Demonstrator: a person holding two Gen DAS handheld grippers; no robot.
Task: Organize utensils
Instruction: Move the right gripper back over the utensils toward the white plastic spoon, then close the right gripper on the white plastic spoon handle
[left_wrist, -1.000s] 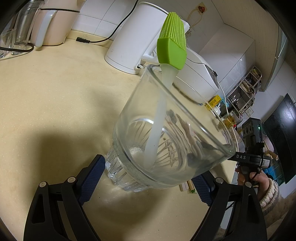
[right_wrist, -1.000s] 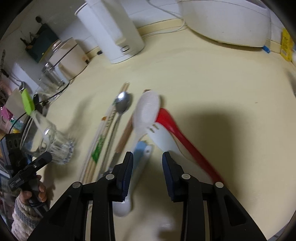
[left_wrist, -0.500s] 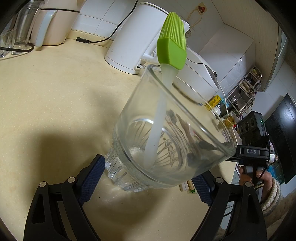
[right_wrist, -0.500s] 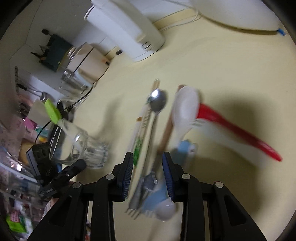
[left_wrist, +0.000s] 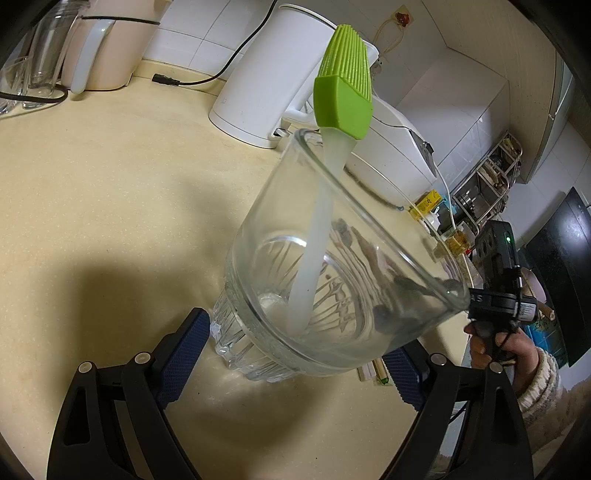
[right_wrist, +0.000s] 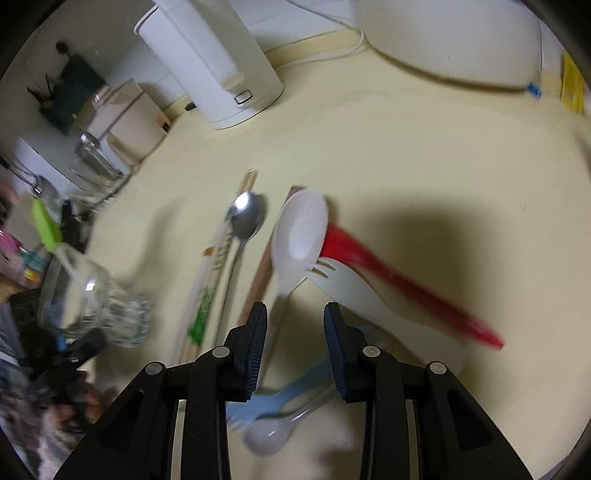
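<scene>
Beige worktop (right_wrist: 424, 155) all over. Left hand-held gripper (left_wrist: 295, 354) is clamped on a tilted glass (left_wrist: 332, 266) with a green brush (left_wrist: 343, 85) inside; right hand-held gripper (right_wrist: 295, 343) hangs apart, empty, over the white spoon (right_wrist: 299, 236), near the fork (right_wrist: 354, 291) and metal spoon (right_wrist: 245, 218).

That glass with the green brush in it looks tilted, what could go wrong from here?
The glass leans between the left gripper's pads with only its base on the counter; a slip might tip it over. The tall green brush sticks far above the rim and could topple out. The right gripper hangs open over crowded, overlapping utensils, so it may catch the white spoon together with a neighbour.
</scene>
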